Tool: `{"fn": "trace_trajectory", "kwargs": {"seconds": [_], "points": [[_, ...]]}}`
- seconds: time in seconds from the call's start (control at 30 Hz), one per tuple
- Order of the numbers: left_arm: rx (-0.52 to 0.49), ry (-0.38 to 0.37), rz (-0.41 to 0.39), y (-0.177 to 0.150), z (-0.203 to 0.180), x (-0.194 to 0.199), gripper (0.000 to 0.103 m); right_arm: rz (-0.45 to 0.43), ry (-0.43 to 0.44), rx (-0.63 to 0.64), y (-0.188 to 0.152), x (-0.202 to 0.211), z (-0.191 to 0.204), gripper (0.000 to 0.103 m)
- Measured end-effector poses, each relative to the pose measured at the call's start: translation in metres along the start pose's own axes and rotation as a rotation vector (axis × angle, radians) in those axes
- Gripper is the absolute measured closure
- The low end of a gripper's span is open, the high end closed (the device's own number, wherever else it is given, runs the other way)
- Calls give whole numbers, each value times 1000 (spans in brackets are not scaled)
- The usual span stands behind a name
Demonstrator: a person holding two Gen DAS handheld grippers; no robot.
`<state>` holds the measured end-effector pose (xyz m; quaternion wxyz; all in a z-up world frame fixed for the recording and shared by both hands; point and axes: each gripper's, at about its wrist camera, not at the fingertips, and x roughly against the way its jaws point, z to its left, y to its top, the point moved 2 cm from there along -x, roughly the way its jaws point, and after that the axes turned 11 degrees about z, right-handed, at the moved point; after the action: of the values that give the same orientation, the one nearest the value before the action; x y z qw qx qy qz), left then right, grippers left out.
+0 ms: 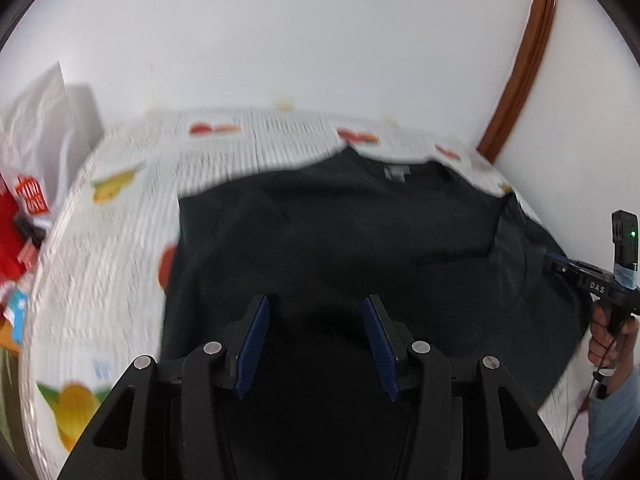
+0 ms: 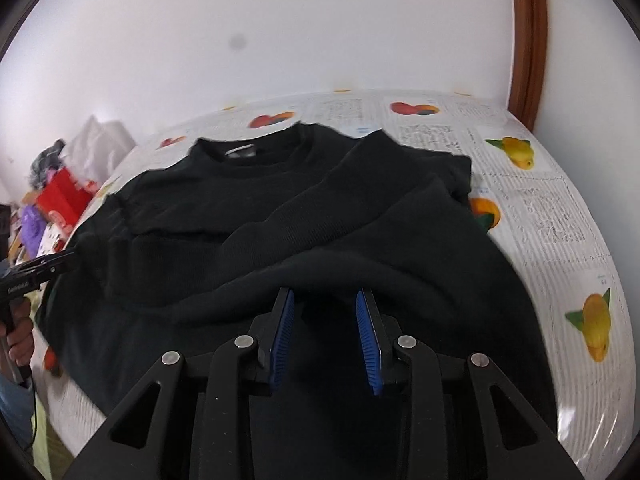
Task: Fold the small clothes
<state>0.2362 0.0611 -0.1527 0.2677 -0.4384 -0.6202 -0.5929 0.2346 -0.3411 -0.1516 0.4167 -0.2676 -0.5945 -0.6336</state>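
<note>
A: Background: a plain white wall [image 2: 280, 32] with a brown wooden frame [image 2: 528, 40] at the right. A tabletop [image 2: 560, 216] covered by a cloth printed with fruit and blocks of small text carries the dark sweater [image 2: 320, 208], which lies flat, neckline away from the cameras, one sleeve [image 2: 340, 196] folded across the chest.

B: How will the garment handle?

A: Judged from its look, it is a soft, limp knit, fairly thick and not slippery; it should drape and sag when lifted. Best holds are probably the ribbed hem near the cameras or the shoulder seams, pinched through both layers.

B: State of the tongs?

A: The left tongs [image 1: 316, 344] stand spread, blue pads apart above the cloth, nothing between them. The right tongs [image 2: 325, 340] are likewise parted and pinch nothing.

B: Any legible writing?

A: The right device reads "DAS" [image 1: 597, 288] in the left view. A neck label [image 1: 396, 172] is too blurred to read, as are the tablecloth print and the red bag [image 1: 30, 200] with white characters.
</note>
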Motion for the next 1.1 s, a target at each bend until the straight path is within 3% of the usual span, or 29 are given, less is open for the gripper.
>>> {"fn": "trace_trajectory", "kwargs": {"seconds": [0.1,0.27,0.37,0.47,0.5,0.53,0.57,0.63,0.67,0.77,0.87,0.93,1.0,1.1], "points": [[2,55,-7,20,7,-1,57,-33,-64,-3,20,4,-9,70],[-69,140,54,50,16,-25,57,-35,-131,15,51,-6,-28,57],[-89,113,96,55,23,-37,57,5,-157,17,67,-24,-42,57],[-79,57,142,55,27,-50,59,39,-102,17,76,-37,-48,57],[-80,63,147,54,28,-53,69,45,-100,19,78,-41,-49,57],[-82,80,144,53,28,-55,89,51,-101,25,80,-45,-48,58],[-80,91,134,53,28,-54,96,54,-107,30,81,-48,-47,66],[-56,67,72,53,31,-43,97,40,-129,54,84,-47,-45,88],[-33,61,24,54,35,-34,97,25,-116,60,85,-43,-45,90],[60,8,-111,55,52,-9,97,-154,-59,4,87,-4,-61,93],[92,43,-118,59,58,-13,97,-211,4,-91,91,5,-80,93],[115,59,-61,63,60,-29,97,-163,-29,-103,95,-11,-83,93],[143,65,-5,64,62,-45,97,-50,-81,-134,96,-43,-88,93],[144,70,12,63,63,-52,96,21,-88,-153,95,-61,-95,92]]}}
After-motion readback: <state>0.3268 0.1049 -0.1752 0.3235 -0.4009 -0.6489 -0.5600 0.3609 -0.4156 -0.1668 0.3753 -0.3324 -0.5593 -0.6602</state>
